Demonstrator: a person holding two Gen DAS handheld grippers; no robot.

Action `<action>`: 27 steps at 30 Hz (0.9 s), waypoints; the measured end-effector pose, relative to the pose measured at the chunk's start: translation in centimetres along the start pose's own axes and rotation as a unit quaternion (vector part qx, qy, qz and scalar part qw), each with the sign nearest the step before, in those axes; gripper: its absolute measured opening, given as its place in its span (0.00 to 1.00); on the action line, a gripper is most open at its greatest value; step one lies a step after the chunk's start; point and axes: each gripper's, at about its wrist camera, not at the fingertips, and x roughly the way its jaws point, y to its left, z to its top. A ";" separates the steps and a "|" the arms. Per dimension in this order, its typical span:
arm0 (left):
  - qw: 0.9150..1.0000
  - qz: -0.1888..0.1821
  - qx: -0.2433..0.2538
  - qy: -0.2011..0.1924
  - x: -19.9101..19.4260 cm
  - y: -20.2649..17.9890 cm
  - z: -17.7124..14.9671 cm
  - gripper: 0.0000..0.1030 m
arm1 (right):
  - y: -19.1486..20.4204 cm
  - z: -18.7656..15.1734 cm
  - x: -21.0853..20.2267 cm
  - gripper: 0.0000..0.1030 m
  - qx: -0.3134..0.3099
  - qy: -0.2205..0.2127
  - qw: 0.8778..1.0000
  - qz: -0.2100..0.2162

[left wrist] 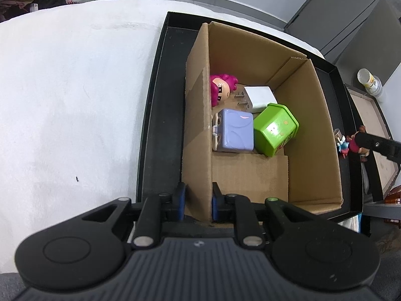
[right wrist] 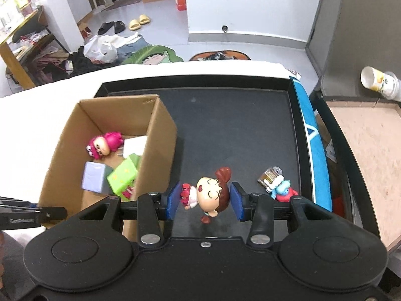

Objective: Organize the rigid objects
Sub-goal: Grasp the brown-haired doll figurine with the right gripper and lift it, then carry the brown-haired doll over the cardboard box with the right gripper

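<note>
While my left tool pinches the near-left wall of the cardboard box, one blue pad on either side of the board, my right tool sits spread wide around a brown-haired girl figurine that lies on its side on the black tray. I can see a gap between each pad and the figurine, so nothing is gripped there. Just right of that tool lies a small blue figure with a tiny mug, also on the tray floor. Inside the box I count four things: a pink-haired doll head against the left wall, a white plug adapter behind, a lavender block and a green tub tipped over, touching one another. The tray rests on a white counter.
</note>
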 end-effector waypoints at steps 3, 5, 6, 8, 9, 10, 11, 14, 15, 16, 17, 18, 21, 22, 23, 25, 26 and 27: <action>1.000 -0.003 -0.002 -0.001 0.0 0.2 0.0 0.18 | 1.0 0.5 -0.6 0.41 -0.009 -0.008 1.000 0.000; 1.000 -0.006 -0.003 -0.003 -0.1 0.4 -0.2 0.18 | 1.5 1.1 -0.8 0.41 -0.014 -0.011 1.000 0.004; 1.000 -0.008 -0.004 -0.003 -0.1 0.5 -0.2 0.18 | 1.7 1.2 -1.0 0.41 -0.016 -0.013 1.000 0.005; 1.000 -0.008 -0.004 -0.004 -0.1 0.5 -0.2 0.18 | 2.5 1.8 -1.1 0.41 -0.022 -0.017 1.000 0.007; 1.000 -0.008 -0.004 -0.004 -0.1 0.5 -0.2 0.18 | 2.9 2.0 -1.1 0.41 -0.025 -0.019 0.999 0.009; 1.000 -0.009 -0.004 -0.004 -0.1 0.5 -0.2 0.18 | 3.3 2.2 -1.2 0.41 -0.029 -0.020 0.999 0.012; 1.000 -0.009 -0.005 -0.004 -0.1 0.6 -0.2 0.18 | 3.7 2.4 -1.2 0.41 -0.032 -0.020 0.999 0.015; 1.000 -0.013 -0.007 -0.004 -0.1 0.8 -0.2 0.18 | 5.0 2.8 -1.0 0.41 -0.043 -0.019 0.999 0.018; 1.000 -0.014 -0.008 -0.004 -0.1 0.9 -0.2 0.18 | 5.3 2.9 -1.0 0.41 -0.045 -0.018 0.999 0.019; 1.000 -0.016 -0.008 -0.004 -0.1 1.0 -0.2 0.18 | 5.8 3.1 -0.8 0.41 -0.049 -0.018 0.998 0.020; 1.000 -0.017 -0.008 -0.004 -0.1 1.0 -0.2 0.18 | 6.2 3.1 -0.7 0.41 -0.052 -0.017 0.998 0.021; 1.000 -0.018 -0.009 -0.004 -0.1 1.0 -0.2 0.18 | 6.6 3.3 -0.7 0.41 -0.054 -0.017 0.998 0.021; 1.000 -0.021 -0.009 -0.006 -0.2 1.1 -0.2 0.19 | 7.8 3.6 -0.2 0.41 -0.064 -0.014 0.998 0.023; 1.000 -0.022 -0.010 -0.006 -0.2 1.1 -0.2 0.19 | 8.3 3.7 0.0 0.41 -0.068 -0.012 0.997 0.023; 1.000 -0.023 -0.010 -0.007 -0.2 1.1 -0.3 0.19 | 8.7 3.8 0.2 0.41 -0.070 -0.011 0.997 0.024; 1.000 -0.023 -0.009 -0.008 -0.2 1.1 -0.3 0.19 | 9.5 4.1 0.7 0.41 -0.074 -0.007 0.997 0.026; 1.000 -0.023 -0.008 -0.008 -0.2 1.1 -0.4 0.19 | 9.8 4.2 1.0 0.41 -0.075 -0.006 0.997 0.027; 1.000 -0.024 -0.008 -0.008 -0.2 1.2 -0.4 0.19 | 10.1 4.3 1.5 0.41 -0.075 -0.004 0.997 0.029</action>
